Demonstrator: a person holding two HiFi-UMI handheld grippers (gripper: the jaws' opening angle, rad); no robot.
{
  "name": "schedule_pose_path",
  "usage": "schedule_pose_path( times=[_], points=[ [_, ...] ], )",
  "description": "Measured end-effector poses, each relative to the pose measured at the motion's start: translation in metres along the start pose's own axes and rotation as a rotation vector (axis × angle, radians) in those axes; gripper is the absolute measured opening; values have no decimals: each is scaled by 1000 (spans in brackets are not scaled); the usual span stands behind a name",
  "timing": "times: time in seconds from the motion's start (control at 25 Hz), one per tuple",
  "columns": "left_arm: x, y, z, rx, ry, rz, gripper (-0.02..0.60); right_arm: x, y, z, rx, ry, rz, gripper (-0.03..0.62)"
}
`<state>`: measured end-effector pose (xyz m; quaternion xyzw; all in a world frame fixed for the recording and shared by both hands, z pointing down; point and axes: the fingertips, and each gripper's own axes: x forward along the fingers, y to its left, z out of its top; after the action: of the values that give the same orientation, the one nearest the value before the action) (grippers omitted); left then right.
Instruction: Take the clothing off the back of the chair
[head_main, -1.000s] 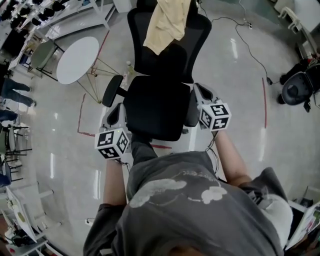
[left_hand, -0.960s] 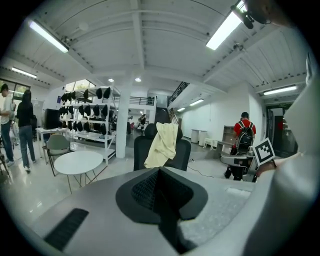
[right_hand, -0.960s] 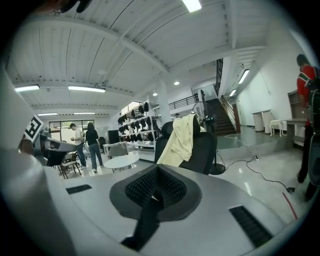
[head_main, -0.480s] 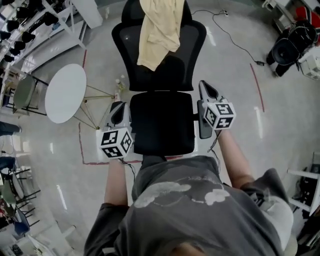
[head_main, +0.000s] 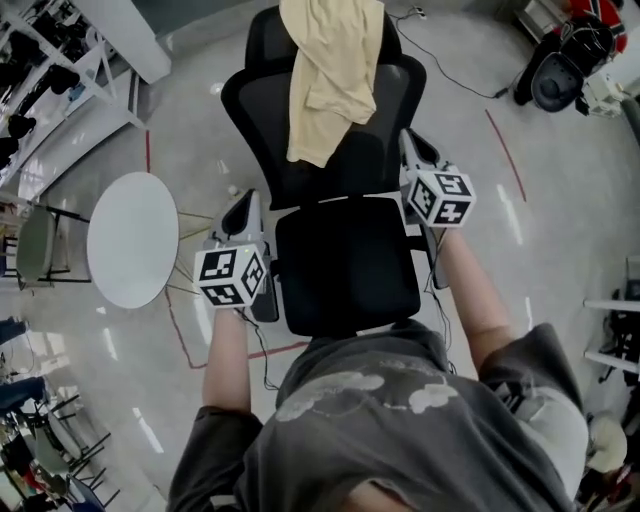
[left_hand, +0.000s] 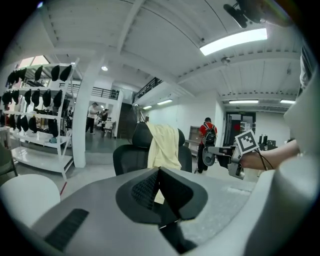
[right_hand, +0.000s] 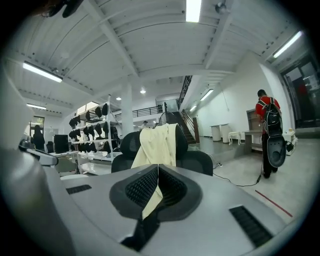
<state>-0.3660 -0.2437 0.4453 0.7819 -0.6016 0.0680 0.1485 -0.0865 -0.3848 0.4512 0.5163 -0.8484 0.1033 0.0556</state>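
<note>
A pale yellow garment (head_main: 330, 70) hangs over the headrest and back of a black office chair (head_main: 345, 265). My left gripper (head_main: 243, 200) is shut and empty, held beside the chair's left armrest, short of the back. Shut and empty too, my right gripper (head_main: 408, 135) is level with the right edge of the backrest, apart from the cloth. In the left gripper view the garment (left_hand: 164, 150) shows ahead above the closed left gripper (left_hand: 159, 172). The right gripper view has the garment (right_hand: 157, 142) straight ahead of the closed right gripper (right_hand: 158, 167).
A round white table (head_main: 132, 238) stands left of the chair. Red tape lines (head_main: 505, 150) and a black cable (head_main: 450, 65) lie on the glossy floor. Another black chair (head_main: 560, 80) is at the top right, racks (head_main: 50, 60) at the top left. A person in red (right_hand: 267, 130) stands far off.
Both grippers have moved forward along the chair's sides toward its back, the right one further. The chair and garment now sit nearer in the head view. Both jaws stayed shut.
</note>
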Motion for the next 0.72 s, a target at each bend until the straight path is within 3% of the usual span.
schedule_pose_path(
  times=[0.16,0.32,0.4,0.52,0.72],
  points=[
    [34,36,10,8,-4,-44,-2,47,10,-3,36,41,-21,25],
    [62,60,11,9,8,-79,-2,92,11,-13,90,94,-42,180],
    [74,68,12,9,9,-89,-2,113,12,-18,88,119,-38,217],
    [89,77,14,-2,9,-99,-2,139,6,-19,74,128,-68,345],
    [112,90,10,-11,15,-106,-2,179,-11,-25,82,145,-118,405]
  ],
)
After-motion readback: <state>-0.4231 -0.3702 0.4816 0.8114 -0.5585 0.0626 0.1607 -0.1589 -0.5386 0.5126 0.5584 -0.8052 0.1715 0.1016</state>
